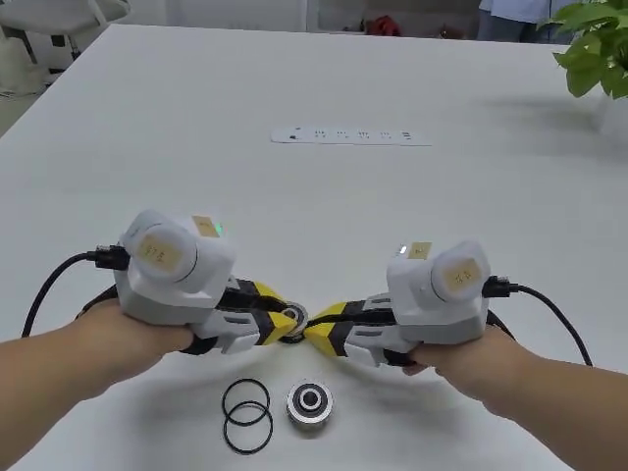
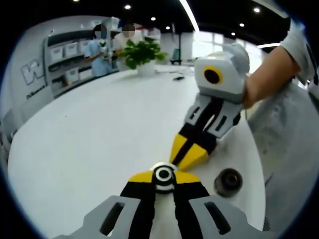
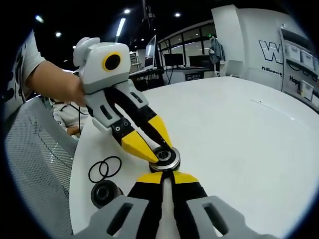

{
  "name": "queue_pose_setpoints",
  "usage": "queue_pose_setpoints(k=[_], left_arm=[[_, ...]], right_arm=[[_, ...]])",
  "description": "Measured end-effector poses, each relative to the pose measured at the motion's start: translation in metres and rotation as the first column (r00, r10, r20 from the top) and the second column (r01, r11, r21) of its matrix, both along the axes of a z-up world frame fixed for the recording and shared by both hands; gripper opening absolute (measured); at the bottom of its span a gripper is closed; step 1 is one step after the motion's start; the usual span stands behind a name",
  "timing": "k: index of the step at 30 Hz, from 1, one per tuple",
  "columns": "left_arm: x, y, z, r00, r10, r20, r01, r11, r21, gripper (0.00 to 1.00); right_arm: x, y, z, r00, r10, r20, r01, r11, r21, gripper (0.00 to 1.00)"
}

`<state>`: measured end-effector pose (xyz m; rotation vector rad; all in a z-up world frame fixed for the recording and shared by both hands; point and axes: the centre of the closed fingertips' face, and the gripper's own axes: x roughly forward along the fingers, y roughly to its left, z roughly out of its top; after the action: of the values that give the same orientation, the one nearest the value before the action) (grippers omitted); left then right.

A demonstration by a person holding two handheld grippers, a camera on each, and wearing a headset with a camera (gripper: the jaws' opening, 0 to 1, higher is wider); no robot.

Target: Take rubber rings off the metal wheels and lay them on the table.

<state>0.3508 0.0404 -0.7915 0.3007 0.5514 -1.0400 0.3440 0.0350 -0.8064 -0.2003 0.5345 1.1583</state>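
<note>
Ring removal is judged to be under way on a second wheel. Two rubber rings [image 1: 245, 414] lie overlapped on the desk [image 1: 196, 147], just beside a bare wheel [image 1: 309, 402] and near the desk's front edge. The metal wheel [image 3: 167, 156] in work is just beyond them, clamped in the left tongs [image 1: 283, 322]. A dark band is seen on its rim, probably a ring not yet pulled, though the fisheye blur leaves that unsure. The right tongs [image 1: 316, 334] are closed tip to tip and set against the wheel's rim; whether any rubber is nipped between them cannot be told. Next move, as judged: the band is to be caught by the right tongs and peeled off while the wheel is held clamped, then laid by the other rings. Open surface is available ahead, up to the power strip [image 1: 350, 135]. Little room is left toward the front edge, so rings are best laid inboard.
</note>
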Motion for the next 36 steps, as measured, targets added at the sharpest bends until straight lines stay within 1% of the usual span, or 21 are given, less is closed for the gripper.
queue_pose_setpoints(k=[11, 12, 13, 20, 24, 31, 34, 35, 36], left_arm=[[0.001, 0.001, -0.001, 1.000, 0.002, 0.006, -0.002, 1.000, 0.007, 0.14], [0.001, 0.001, -0.001, 1.000, 0.002, 0.007, -0.002, 1.000, 0.007, 0.14], [0.001, 0.001, -0.001, 1.000, 0.001, 0.008, -0.001, 1.000, 0.009, 0.14], [0.001, 0.002, 0.000, 1.000, 0.003, 0.011, -0.003, 1.000, 0.010, 0.14], [0.001, 0.002, -0.001, 1.000, 0.003, 0.008, -0.003, 1.000, 0.014, 0.14], [-0.001, 0.003, -0.001, 1.000, 0.000, 0.010, 0.000, 1.000, 0.022, 0.14], [-0.001, 0.003, -0.001, 1.000, 0.002, 0.013, -0.002, 1.000, 0.026, 0.14], [-0.001, 0.003, -0.001, 1.000, 0.003, 0.013, -0.004, 1.000, 0.026, 0.14], [-0.001, 0.003, -0.001, 1.000, 0.003, 0.013, -0.004, 1.000, 0.027, 0.14]], right_arm=[[0.001, -0.001, 0.000, 1.000, -0.024, -0.019, 0.024, 1.000, 0.004, 0.00], [0.002, -0.002, 0.000, 0.999, -0.028, -0.025, 0.029, 1.000, 0.007, 0.00], [0.002, -0.002, 0.000, 0.998, -0.040, -0.042, 0.041, 0.999, 0.015, 0.00], [0.003, -0.003, 0.002, 0.995, -0.061, -0.075, 0.064, 0.997, 0.034, 0.00], [0.004, -0.004, 0.003, 0.991, -0.081, -0.105, 0.086, 0.995, 0.052, 0.00], [0.007, -0.005, 0.003, 0.982, -0.114, -0.147, 0.127, 0.989, 0.081, 0.00], [0.009, -0.005, 0.006, 0.977, -0.131, -0.170, 0.150, 0.983, 0.106, 0.00], [0.010, -0.004, 0.009, 0.973, -0.137, -0.185, 0.161, 0.979, 0.125, 0.00], [0.010, -0.005, 0.008, 0.973, -0.139, -0.184, 0.163, 0.979, 0.119, 0.00]])
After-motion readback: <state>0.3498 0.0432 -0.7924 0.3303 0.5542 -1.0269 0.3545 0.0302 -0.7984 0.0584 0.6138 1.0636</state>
